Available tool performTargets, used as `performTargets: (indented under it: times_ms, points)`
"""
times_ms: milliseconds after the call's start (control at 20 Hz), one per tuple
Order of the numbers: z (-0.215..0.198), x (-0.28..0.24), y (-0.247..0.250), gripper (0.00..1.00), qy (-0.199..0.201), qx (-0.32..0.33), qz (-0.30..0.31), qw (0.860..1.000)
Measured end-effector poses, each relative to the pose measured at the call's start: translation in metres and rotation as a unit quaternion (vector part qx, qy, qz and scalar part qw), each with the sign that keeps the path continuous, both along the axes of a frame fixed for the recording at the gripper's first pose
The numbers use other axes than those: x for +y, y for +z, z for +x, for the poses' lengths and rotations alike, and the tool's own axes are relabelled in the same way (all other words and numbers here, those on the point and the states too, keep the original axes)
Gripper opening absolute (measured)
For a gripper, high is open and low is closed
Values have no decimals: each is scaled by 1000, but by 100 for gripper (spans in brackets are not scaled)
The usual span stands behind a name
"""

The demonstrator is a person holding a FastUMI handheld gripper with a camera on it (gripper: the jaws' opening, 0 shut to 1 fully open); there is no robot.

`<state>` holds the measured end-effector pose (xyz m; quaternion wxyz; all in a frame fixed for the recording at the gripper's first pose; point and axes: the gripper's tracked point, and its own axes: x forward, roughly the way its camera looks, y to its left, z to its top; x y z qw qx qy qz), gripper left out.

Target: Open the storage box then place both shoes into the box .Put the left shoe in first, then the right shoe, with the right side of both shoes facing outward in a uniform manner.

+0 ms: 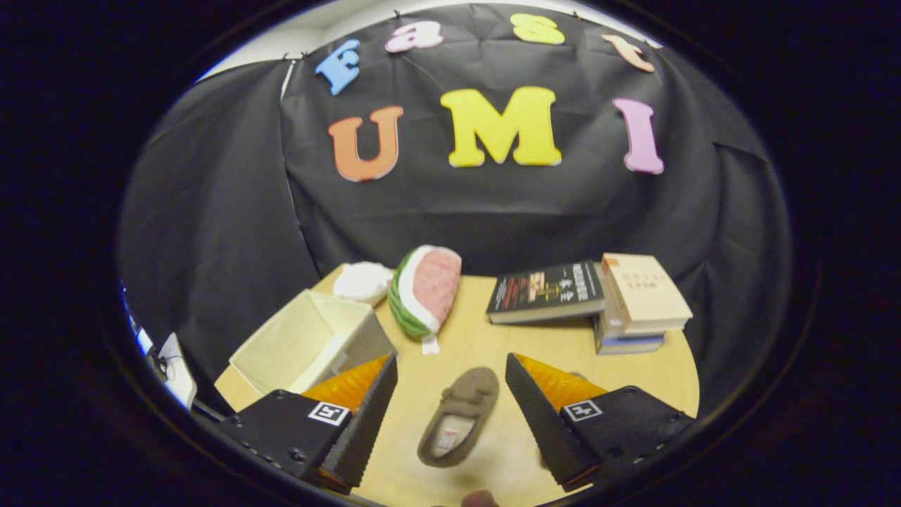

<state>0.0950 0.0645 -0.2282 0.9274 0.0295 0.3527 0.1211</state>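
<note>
1. The tool hung above the worktop with its two fingers spread wide apart, gripping nothing.
2. A brown shoe lay on the worktop in the gap between the fingers, touching neither of them.
3. The shoe's long axis ran roughly along the line of the fingers, slightly slanted; its rounded toe pointed away from the tool, leaning toward the right finger, and its open heel end lay nearer the tool, leaning toward the left finger.
4. The shoe sat sole down, its pale lining showing through the opening.
5. A small rounded brown shape showed at the near edge of the worktop, too cut off to identify.
6. The storage box, a cream fabric one, stood open-topped just beyond the left finger, partly hidden by it, at the worktop's left edge.
7. Beyond the box lay a white soft item, and just beside it stood a watermelon-slice plush.
8. Ahead of the right finger, well apart from the shoe, a dark book lay flat, touching a small stack of books on its right.
</note>
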Motion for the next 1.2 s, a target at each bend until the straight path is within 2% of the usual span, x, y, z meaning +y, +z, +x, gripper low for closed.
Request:
performTargets:
  times_ms: [150,300,450,750,900,950,1050,1200]
  points:
    - [-10,-1,-53,94,-1,80,10,997]
    - [-9,-11,-86,94,-11,130,-4,991]
    - [-9,-11,-122,94,-17,198,-3,980]
    - [-9,-16,-169,53,-45,291,4,956]
    - [-14,-10,-181,31,-57,327,35,943]
    - [-12,-10,-181,18,-63,329,41,941]
    - [-12,-10,-179,3,-65,334,49,939]
    - [-12,-6,-173,0,-74,339,85,934]
